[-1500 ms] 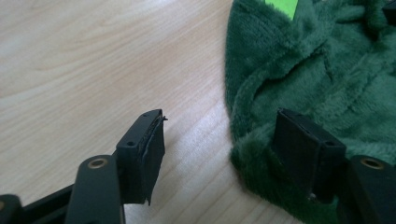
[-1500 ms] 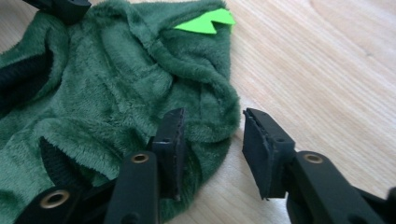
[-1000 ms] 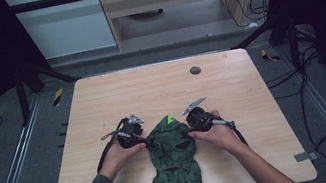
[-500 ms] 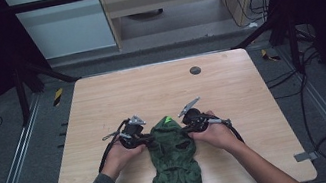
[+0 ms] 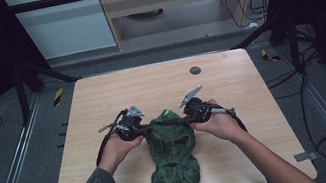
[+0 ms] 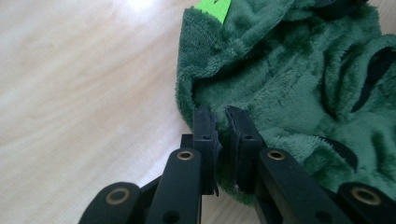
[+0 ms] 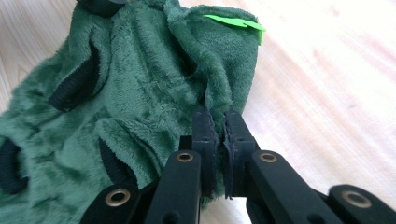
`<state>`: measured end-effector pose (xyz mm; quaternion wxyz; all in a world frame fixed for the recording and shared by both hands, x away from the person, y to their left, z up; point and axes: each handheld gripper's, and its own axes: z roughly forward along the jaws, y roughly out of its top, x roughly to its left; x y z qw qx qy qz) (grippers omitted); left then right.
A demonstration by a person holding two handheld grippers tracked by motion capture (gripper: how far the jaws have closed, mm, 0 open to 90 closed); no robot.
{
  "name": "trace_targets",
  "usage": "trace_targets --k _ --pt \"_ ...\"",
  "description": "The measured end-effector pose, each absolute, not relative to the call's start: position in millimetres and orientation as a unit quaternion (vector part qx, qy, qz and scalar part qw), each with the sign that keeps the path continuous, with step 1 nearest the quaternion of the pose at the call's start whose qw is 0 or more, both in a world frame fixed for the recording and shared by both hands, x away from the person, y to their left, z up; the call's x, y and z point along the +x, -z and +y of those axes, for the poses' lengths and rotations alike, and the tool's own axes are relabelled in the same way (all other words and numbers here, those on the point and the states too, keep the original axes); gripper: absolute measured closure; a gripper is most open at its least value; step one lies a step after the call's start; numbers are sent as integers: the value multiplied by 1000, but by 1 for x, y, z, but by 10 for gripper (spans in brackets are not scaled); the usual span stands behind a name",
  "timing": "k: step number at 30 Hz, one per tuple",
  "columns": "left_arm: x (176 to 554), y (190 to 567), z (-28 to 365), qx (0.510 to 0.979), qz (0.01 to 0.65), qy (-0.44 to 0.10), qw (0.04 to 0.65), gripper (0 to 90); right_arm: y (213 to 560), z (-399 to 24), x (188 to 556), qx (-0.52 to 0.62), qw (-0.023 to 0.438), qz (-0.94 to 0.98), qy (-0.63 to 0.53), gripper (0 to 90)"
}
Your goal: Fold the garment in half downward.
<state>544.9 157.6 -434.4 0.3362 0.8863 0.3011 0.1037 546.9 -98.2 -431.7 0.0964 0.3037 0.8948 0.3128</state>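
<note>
Dark green fleece garment [image 5: 172,148] on pale wooden table [image 5: 102,102] is clamped between both: left gripper [image 6: 221,122] and right gripper [image 7: 217,122], jaws just closed on opposite edges.

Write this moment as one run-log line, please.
left claw: shut on green fleece garment | right claw: shut on green fleece garment | table: garment's upper end raised

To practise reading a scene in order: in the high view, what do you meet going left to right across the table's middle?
Left hand-held gripper → green fleece garment → right hand-held gripper.
</note>
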Motion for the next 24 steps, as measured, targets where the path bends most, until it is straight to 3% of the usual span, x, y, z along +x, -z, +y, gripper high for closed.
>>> trace_targets --k 12,24 --pt "557 405 151 885 289 -158 330 829 397 -99 565 299 129 888 -325 855" --pt "566 393 149 879 294 -177 332 829 382 -94 574 290 153 887 -326 860"
